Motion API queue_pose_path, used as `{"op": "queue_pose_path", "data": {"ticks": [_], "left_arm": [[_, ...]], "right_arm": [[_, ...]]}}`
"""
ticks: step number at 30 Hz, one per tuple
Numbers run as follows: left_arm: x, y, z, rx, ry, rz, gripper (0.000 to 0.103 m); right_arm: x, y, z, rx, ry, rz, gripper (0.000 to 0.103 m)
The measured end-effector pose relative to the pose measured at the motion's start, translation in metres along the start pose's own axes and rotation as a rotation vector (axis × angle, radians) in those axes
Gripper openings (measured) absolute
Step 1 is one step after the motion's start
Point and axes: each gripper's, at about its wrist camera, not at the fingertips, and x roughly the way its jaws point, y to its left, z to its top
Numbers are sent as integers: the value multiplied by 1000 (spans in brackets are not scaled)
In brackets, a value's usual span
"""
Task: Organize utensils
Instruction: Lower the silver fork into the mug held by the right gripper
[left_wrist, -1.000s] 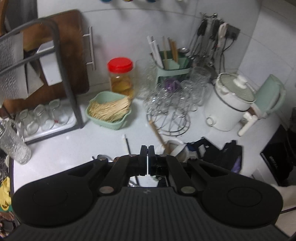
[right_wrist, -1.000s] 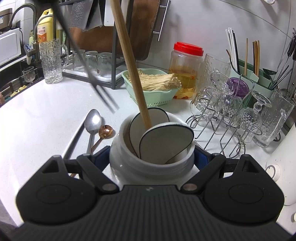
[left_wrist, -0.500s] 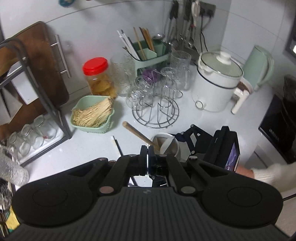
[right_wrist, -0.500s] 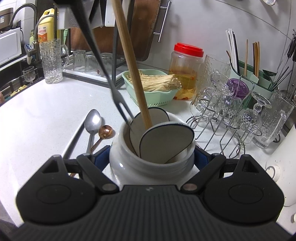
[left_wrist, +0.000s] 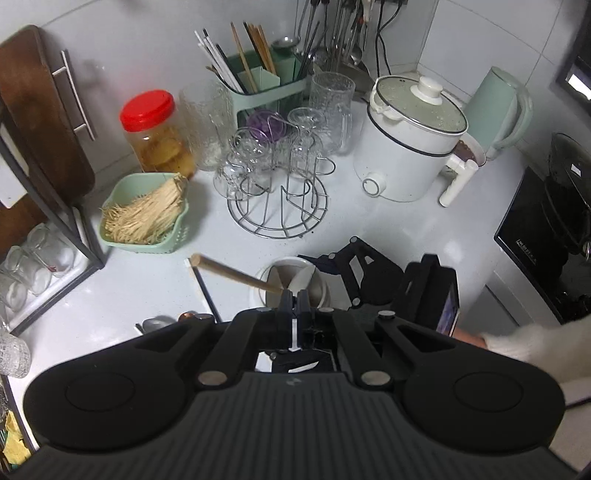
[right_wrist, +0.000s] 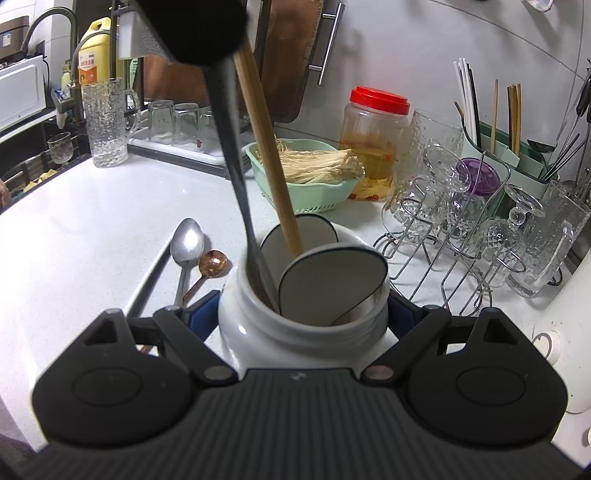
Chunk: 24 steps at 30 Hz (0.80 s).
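Two views: we read the left wrist first, then the right.
Left gripper (left_wrist: 294, 308): we see its jaws pressed together just above the white jar (left_wrist: 291, 284); the fork handle that shows clamped in the other view is hidden here behind the fingers.
Wooden handle (left_wrist: 236, 274): we see it leaning out of the jar, up and to the left of the fingertips.
Right gripper, seen from the left (left_wrist: 373, 280): it sits just right of the jar, a pale sleeve (left_wrist: 532, 347) behind it.
Green basket (left_wrist: 147, 214): we find it well ahead and to the left, holding pale strands.
Right gripper (right_wrist: 303, 314): we see its jaws part open and closed on the white jar's (right_wrist: 295, 332) sides, blue pads touching the body.
Fork (right_wrist: 236, 177): it hangs from the left gripper's dark tip (right_wrist: 195, 29), tines down inside the jar mouth, just beside the wooden handle (right_wrist: 266, 140) and two white spoons (right_wrist: 332, 284).
Loose spoons: we spot a silver spoon (right_wrist: 186, 245) and a copper spoon (right_wrist: 212, 264) on the counter (right_wrist: 92, 221), just left of the jar.
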Motion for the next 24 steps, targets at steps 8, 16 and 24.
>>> {"op": "queue_pose_path", "data": {"ticks": [8, 16, 24], "left_arm": [[33, -5, 9, -2, 44, -1, 2], [57, -2, 4, -56, 93, -12, 2], [69, 5, 3, -108, 116, -17, 2]], "right_arm": [[1, 0, 1, -12, 5, 8, 92], [1, -1, 1, -20, 2, 16, 92], [1, -1, 1, -21, 0, 17, 92]]}}
